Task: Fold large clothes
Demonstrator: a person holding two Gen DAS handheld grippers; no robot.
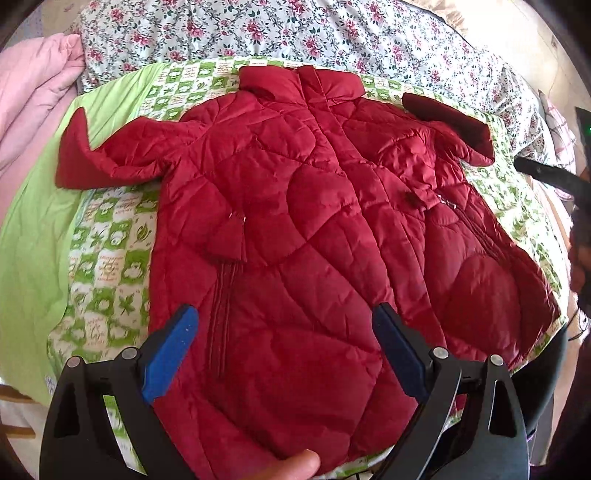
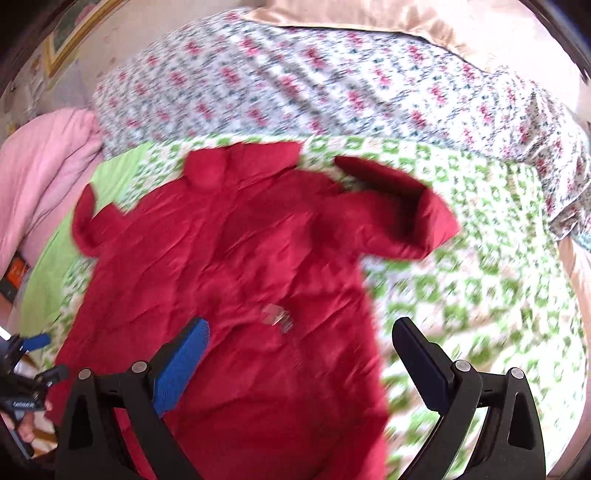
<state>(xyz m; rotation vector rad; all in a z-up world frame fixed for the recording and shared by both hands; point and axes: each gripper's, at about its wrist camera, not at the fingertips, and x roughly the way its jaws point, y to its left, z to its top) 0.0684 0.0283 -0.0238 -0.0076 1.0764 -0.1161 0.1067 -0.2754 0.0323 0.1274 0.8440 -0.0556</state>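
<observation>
A red quilted jacket (image 1: 295, 229) lies spread flat, front up, on a green-and-white patterned blanket (image 1: 107, 258), collar at the far end and both sleeves bent out to the sides. My left gripper (image 1: 284, 350) hovers open above the jacket's hem with nothing between its blue fingers (image 1: 170, 354). The right wrist view is motion-blurred: the jacket (image 2: 236, 266) fills the left and middle, and my right gripper (image 2: 301, 358) is open above its lower right edge, empty. The left gripper (image 2: 33, 354) shows at the far left edge there.
A floral quilt (image 1: 295, 33) lies bunched beyond the collar, and a pink duvet (image 1: 33, 99) is piled at the far left. A beige pillow (image 2: 369, 18) sits at the head end. A fingertip (image 1: 295, 465) shows at the bottom of the left view.
</observation>
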